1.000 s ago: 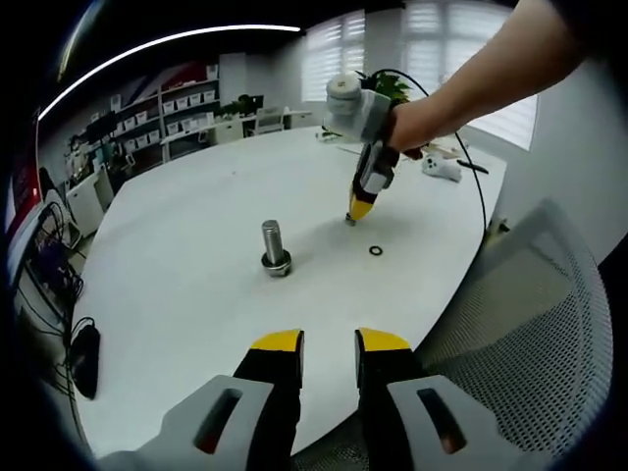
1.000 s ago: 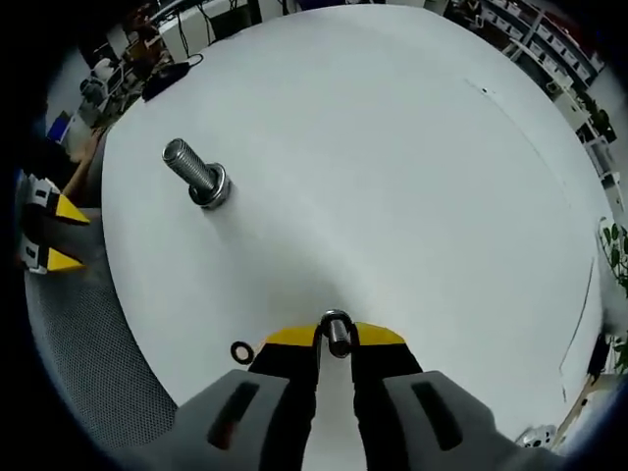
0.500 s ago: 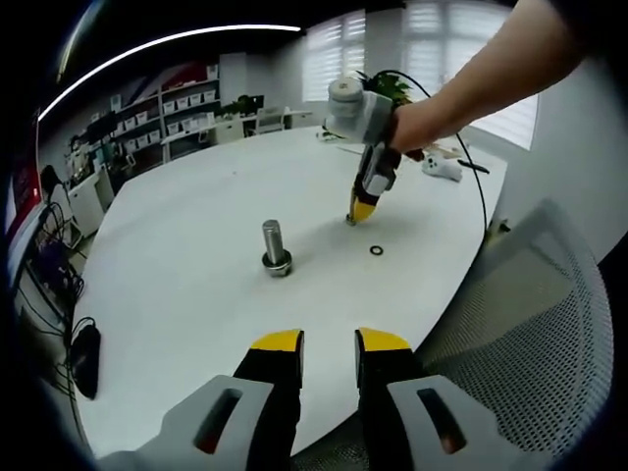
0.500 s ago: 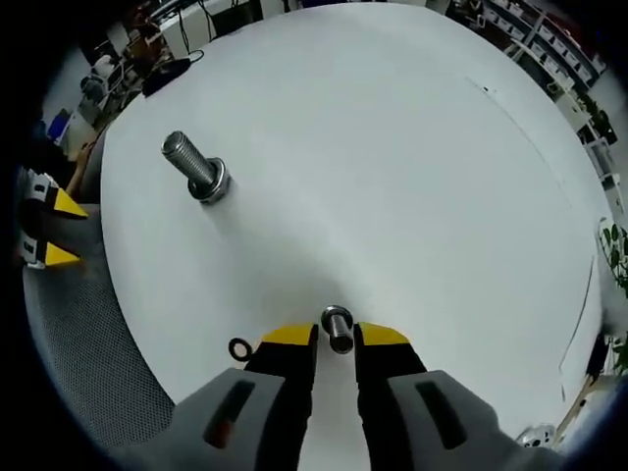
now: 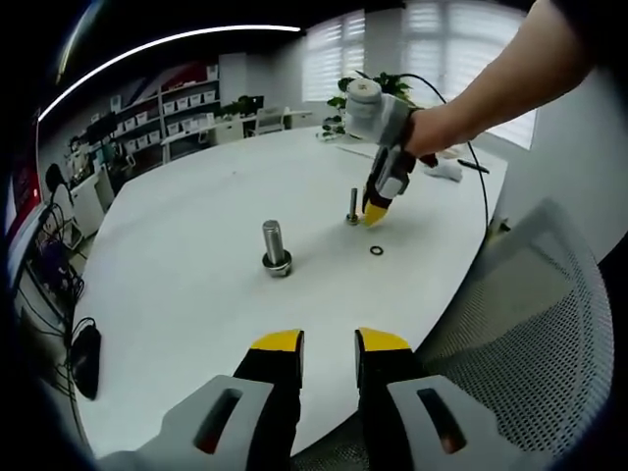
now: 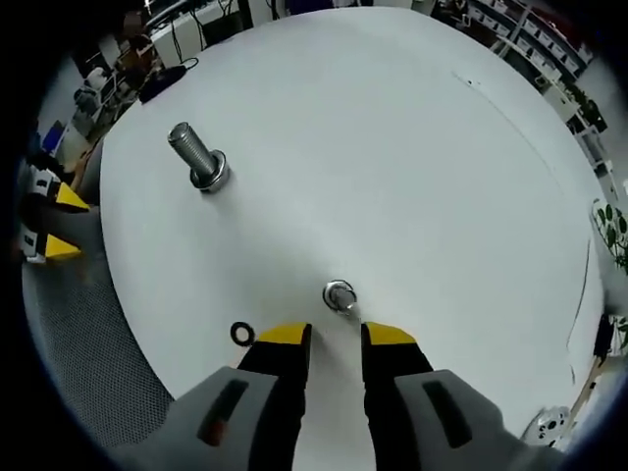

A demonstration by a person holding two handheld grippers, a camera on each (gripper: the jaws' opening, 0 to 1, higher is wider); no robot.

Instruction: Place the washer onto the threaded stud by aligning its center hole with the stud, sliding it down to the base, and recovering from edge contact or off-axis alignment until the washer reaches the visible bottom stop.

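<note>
- Right claw point(image 6: 328, 336) spread, empty, just near of small stud point(image 6: 340, 294) upright on desk point(image 6: 412, 177).
- Left claw point(image 5: 330, 341) slightly spread, empty.
- Washer point(image 6: 241, 333) flat, left of right claw.

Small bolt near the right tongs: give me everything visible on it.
The small bolt is slim, silvery metal, standing upright on the white table, head down. In the right gripper view it is seen from above, shiny, with a round base. Nothing touches it: the right tongs sit open just short of it. A dark washer lies flat nearby, apart from it. The big bolt stands farther off. Threads too small to tell.
</note>
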